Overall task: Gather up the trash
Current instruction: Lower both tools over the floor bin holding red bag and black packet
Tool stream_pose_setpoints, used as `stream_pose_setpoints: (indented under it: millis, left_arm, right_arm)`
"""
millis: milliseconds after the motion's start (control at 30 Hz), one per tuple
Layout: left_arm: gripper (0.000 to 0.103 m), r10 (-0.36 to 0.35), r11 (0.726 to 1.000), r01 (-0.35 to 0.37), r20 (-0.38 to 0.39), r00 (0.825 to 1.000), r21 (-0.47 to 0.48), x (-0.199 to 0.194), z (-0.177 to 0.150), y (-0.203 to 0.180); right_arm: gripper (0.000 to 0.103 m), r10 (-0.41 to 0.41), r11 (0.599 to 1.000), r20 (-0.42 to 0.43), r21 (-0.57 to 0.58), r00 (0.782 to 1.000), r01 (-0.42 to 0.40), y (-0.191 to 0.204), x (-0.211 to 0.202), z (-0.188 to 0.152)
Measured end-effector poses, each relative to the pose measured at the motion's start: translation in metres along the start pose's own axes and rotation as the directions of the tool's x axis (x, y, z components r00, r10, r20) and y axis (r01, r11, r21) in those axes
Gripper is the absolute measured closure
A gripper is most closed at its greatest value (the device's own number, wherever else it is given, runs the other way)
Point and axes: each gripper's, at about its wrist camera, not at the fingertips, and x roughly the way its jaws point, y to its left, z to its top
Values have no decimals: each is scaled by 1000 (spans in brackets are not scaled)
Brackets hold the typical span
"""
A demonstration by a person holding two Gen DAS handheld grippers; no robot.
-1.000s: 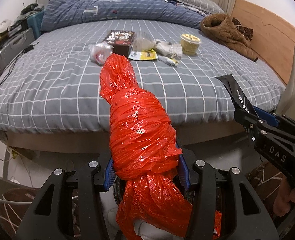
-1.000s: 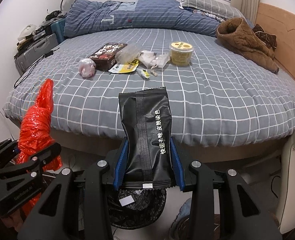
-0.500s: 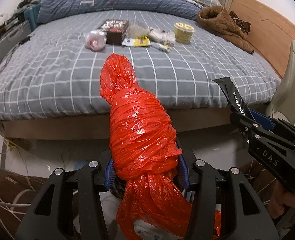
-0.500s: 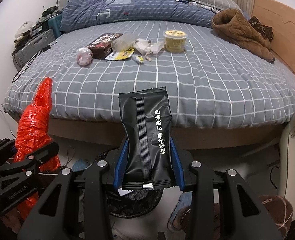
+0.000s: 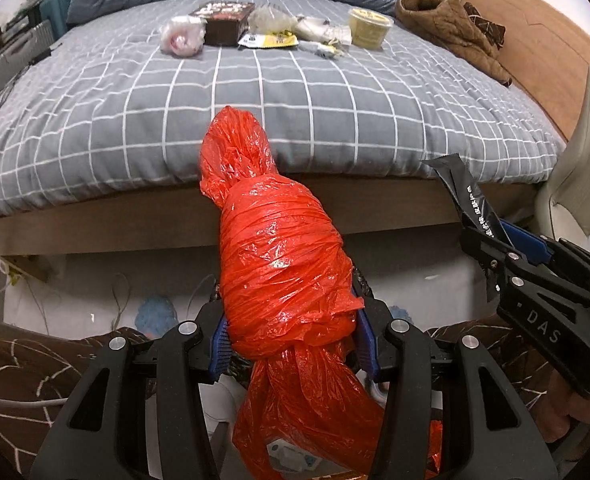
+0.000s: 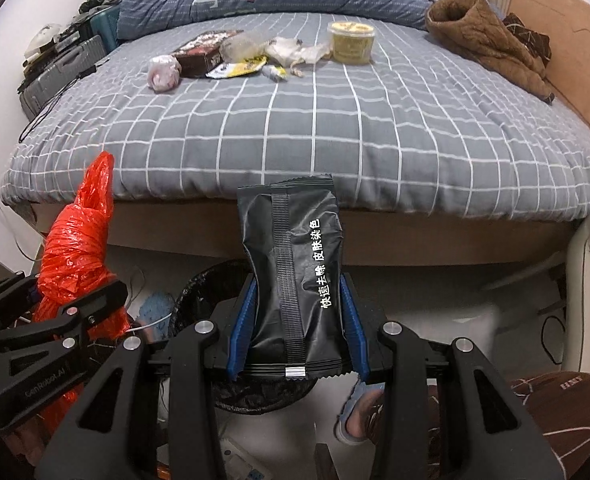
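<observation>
Right gripper (image 6: 297,332) was clamped on a black foil packet (image 6: 295,264), blue pads pressed to both its side edges, packet standing upright out of the jaws. Left gripper (image 5: 293,344) was pinching a knotted red plastic bag (image 5: 283,264) at the bulge just above the knot; loose tail hung down below the jaws, twisted tip pointed toward the bed (image 5: 335,92)

- Black-lined bin (image 6: 199,292) sat on the floor directly under and behind the right gripper, rim partly hidden by the packet. Red bag was off to its left side, not over it
- Judged step: dropping both loads into the bin
- To do it well: tip the right gripper down so the packet's lower end points into the opening before spreading the jaws; packet is light and flat, likely to flutter sideways if let go from high up or held level
- Red bag is bulkier and slippery; bring it over the bin centre first, lead with the hanging tail, then release. One load at a time looks safer, since the two grippers sat close together
- Risk: liner edge folding in, or the bag catching the rim

Still on the bed, well apart from both grippers: pink wad (image 6: 163,72), dark box (image 6: 203,50), yellow wrapper (image 6: 237,68), crumpled tissue (image 6: 295,50), yellow tub (image 6: 351,42). Brown jacket (image 6: 487,40) probably not trash
</observation>
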Motion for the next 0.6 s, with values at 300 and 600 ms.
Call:
stream_pose_setpoints:
  millis: [300,600]
  left_arm:
    - [55,2,1000,-2,-44,999,2,34,-6,5]
    - [55,4,999,-1,-96,995,33,68,0,-3]
  right_arm:
    - [64,5,1000,-63,2,998,-5,-4,36,-10]
    - [64,-4,1000,-111,-3,994,4,-7,69,-10]
